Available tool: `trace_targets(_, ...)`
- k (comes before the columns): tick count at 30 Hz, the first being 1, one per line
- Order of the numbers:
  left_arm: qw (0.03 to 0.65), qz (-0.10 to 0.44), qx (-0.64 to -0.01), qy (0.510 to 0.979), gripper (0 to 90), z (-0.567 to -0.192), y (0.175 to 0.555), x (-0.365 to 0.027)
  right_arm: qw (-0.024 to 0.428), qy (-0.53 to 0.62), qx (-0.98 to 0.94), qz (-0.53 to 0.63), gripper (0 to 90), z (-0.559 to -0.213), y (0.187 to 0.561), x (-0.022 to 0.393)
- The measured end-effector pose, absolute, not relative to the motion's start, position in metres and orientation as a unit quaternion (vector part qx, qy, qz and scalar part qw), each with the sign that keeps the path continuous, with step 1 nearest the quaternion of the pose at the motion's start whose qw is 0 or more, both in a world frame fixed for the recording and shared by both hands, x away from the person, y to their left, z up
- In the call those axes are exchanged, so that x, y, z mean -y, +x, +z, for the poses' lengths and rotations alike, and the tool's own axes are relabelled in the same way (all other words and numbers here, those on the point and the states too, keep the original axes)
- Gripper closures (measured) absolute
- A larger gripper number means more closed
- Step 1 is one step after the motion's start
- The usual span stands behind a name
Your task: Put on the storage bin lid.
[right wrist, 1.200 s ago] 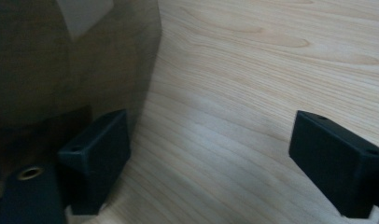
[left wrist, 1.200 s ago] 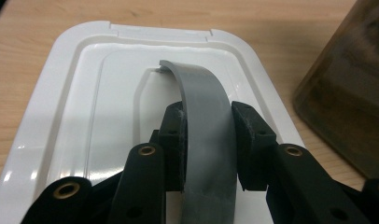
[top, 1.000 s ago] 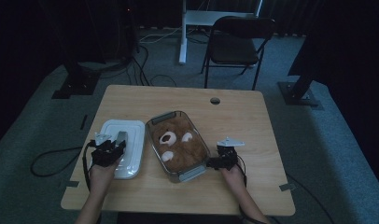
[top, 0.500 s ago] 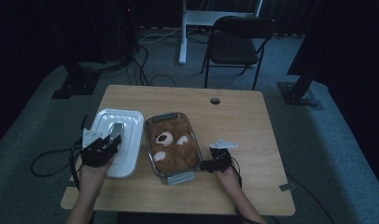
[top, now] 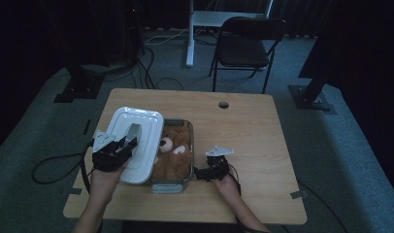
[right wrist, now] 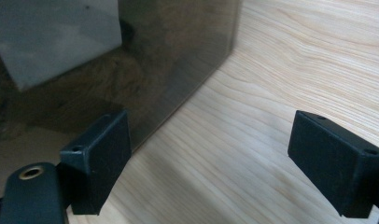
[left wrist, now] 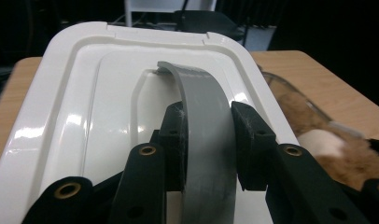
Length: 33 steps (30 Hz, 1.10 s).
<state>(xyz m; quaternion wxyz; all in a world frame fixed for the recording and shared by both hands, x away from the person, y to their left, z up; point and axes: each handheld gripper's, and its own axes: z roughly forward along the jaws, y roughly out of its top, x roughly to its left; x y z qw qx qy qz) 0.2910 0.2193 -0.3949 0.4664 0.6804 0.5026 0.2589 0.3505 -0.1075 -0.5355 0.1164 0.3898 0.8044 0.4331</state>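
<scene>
While the left tongs (top: 118,149) clamp the lid's (top: 137,127) grey handle (left wrist: 204,116), the right tongs (top: 201,173) gape beside the container (top: 172,183).

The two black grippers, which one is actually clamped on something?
The left gripper: its pads pinch the grey curved handle of the white plastic lid. The right gripper stands wide open beside the clear container.

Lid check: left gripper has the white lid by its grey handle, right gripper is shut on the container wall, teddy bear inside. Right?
Not quite. The right gripper is open, its jaws spread over bare table beside the container, as the right gripper view shows. The rest holds: the left gripper clamps the grey handle of the white lid, and the teddy bear lies inside.
</scene>
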Motion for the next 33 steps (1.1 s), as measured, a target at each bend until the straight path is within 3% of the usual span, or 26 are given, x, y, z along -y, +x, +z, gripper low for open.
trace_targets(10,0.476,0.229,-0.484,0.697,68.6,-0.395,0.302,-0.188,0.122,0.376,-0.809,0.436,11.9,-0.532,0.351,0.094)
trace_targets(15,0.486,0.213,-0.486,0.694,68.5,-0.397,0.309,-0.175,0.148,0.393,-0.801,0.427,11.9,-0.534,0.355,0.108)
trace_targets(28,0.49,0.182,-0.511,0.682,68.6,-0.406,0.312,-0.148,0.153,0.412,-0.79,0.427,12.0,-0.538,0.359,0.124)
trace_targets(33,0.475,0.193,-0.515,0.687,68.5,-0.407,0.31,-0.137,0.15,0.416,-0.789,0.427,12.0,-0.539,0.359,0.124)
